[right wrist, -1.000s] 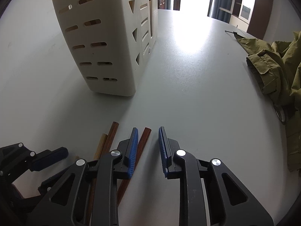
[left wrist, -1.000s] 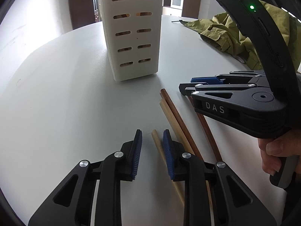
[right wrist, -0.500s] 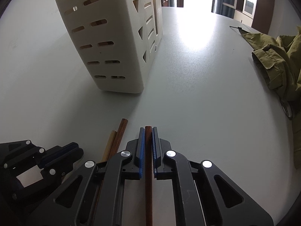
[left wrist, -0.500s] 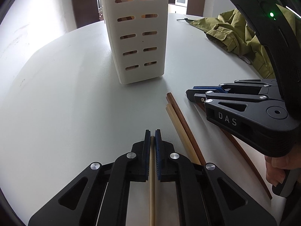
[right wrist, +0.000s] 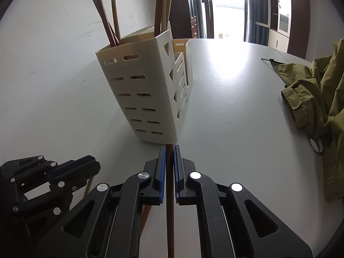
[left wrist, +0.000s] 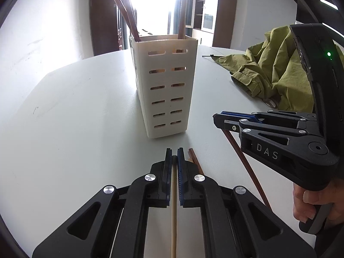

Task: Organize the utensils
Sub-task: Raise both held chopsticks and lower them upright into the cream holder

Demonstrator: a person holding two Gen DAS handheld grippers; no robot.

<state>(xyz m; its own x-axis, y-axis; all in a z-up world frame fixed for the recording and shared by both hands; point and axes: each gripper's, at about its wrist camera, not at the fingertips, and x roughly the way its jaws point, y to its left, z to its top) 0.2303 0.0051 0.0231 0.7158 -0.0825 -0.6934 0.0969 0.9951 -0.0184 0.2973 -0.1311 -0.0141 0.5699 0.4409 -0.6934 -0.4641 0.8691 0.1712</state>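
the white table (left wrist: 75,129) lies broad and bare to the left of the cream slotted utensil holder (left wrist: 167,90), and between the holder and the olive jacket (left wrist: 273,73) on the right there is a wide clear strip. the table's curved far edge runs behind the holder, with cabinets and a bright doorway beyond. in the right wrist view the holder (right wrist: 142,99) stands ahead and a little left of the right gripper, its lower compartments stepping away behind it.

a second ago both pairs of jaws stood apart around chopsticks lying flat on the table; now both are closed and raised, and the holder's rim and the sticks in it have come into view.

the left gripper (left wrist: 174,161) pinches a pale wooden chopstick (left wrist: 173,215) between its blue pads, the stick running back down the middle of the view. the right gripper (right wrist: 169,152) is clamped on a dark brown chopstick (right wrist: 169,204), which in the left view slants down from its jaws above the table. a hand (left wrist: 311,200) grips the right tool's handle. two more chopsticks (left wrist: 194,160) lie on the table just right of the left jaws, near the holder's base. several dark chopsticks (right wrist: 107,19) stand leaning in the holder's tall front compartment.
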